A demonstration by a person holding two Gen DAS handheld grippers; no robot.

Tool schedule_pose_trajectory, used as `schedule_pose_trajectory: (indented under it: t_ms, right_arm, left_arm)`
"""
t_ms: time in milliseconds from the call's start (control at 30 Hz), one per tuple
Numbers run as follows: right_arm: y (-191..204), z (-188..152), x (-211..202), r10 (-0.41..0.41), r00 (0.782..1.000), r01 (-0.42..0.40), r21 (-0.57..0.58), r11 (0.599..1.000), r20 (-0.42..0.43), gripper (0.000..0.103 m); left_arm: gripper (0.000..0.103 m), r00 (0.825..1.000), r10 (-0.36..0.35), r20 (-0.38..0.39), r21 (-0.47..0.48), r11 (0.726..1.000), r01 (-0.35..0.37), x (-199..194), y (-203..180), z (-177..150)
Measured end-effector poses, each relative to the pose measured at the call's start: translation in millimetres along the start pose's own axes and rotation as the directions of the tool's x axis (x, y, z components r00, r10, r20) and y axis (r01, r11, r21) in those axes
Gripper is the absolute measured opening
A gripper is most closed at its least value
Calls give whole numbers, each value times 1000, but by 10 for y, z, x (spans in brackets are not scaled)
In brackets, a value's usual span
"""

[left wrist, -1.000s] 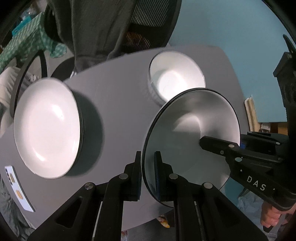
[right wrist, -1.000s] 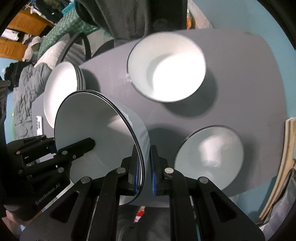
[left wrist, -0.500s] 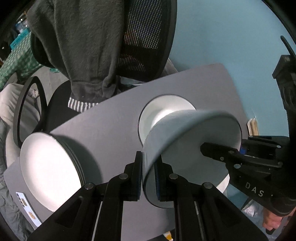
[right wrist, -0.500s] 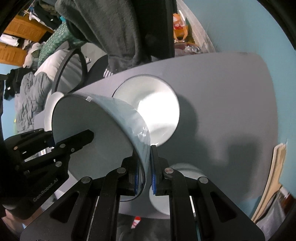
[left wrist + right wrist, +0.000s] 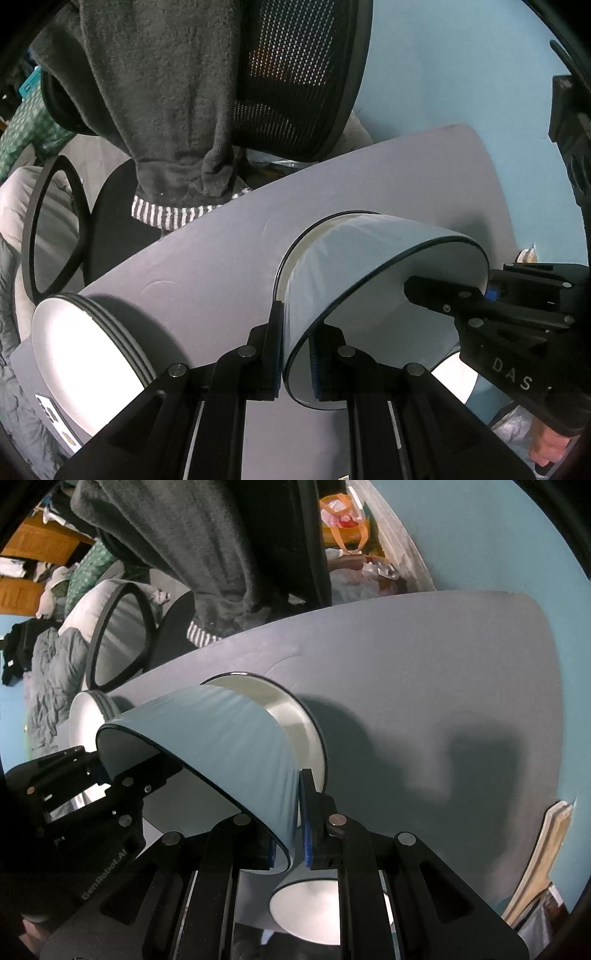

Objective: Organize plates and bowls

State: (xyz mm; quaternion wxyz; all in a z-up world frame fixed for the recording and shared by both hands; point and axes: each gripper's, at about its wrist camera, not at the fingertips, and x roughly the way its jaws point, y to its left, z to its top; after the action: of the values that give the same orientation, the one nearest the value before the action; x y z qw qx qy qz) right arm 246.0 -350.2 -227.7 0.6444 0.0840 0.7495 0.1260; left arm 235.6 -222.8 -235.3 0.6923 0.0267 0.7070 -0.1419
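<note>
Both grippers hold one white bowl with a dark rim (image 5: 354, 266) by opposite edges. My left gripper (image 5: 295, 354) is shut on its near rim; my right gripper (image 5: 288, 834) is shut on the other rim of the bowl (image 5: 221, 738). The bowl is tilted, its base toward a second white bowl (image 5: 295, 254) on the grey table (image 5: 207, 258), which also shows in the right wrist view (image 5: 288, 709). A stack of white plates (image 5: 88, 362) stands at the left, and shows small in the right wrist view (image 5: 83, 716). A smaller bowl (image 5: 314, 901) sits at the near edge.
A black mesh office chair (image 5: 295, 74) draped with a dark grey garment (image 5: 147, 92) stands behind the table. A phone (image 5: 55, 424) lies at the table's left corner. A wooden board (image 5: 543, 853) leans at the right. The wall is light blue.
Both grippers have carried the held bowl forward and tipped it further, so it now sits over the far bowl and hides most of it. The cameras look more level.
</note>
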Motion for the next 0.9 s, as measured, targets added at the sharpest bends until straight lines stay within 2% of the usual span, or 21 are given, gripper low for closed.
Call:
schedule_pose_trajectory:
  t_ms: [467, 567, 633, 800, 833, 900]
  right_arm:
    - [-98, 75, 29, 19, 998, -17, 31, 999, -61, 13]
    - [-88, 78, -9, 14, 998, -13, 26, 1000, -62, 15]
    - [-85, 79, -34, 16, 998, -14, 27, 1000, -59, 19]
    - [-58, 68, -84, 0, 999, 1, 12, 1000, -39, 21]
    - [-57, 63, -101, -8, 999, 8, 13, 1000, -36, 25]
    - [-54, 54, -146, -11, 1000, 11, 5, 1000, -21, 26]
  left_arm:
    - [13, 996, 18, -93, 81, 997, -10, 28, -55, 100]
    - [34, 994, 92, -61, 111, 990, -85, -42, -85, 85]
    - [34, 995, 94, -43, 126, 988, -88, -63, -80, 71]
    - [34, 995, 91, -42, 114, 990, -86, -83, 6, 28]
    - [35, 995, 87, -41, 110, 991, -82, -91, 20, 21]
    - [37, 997, 68, -37, 92, 994, -64, -129, 50, -3]
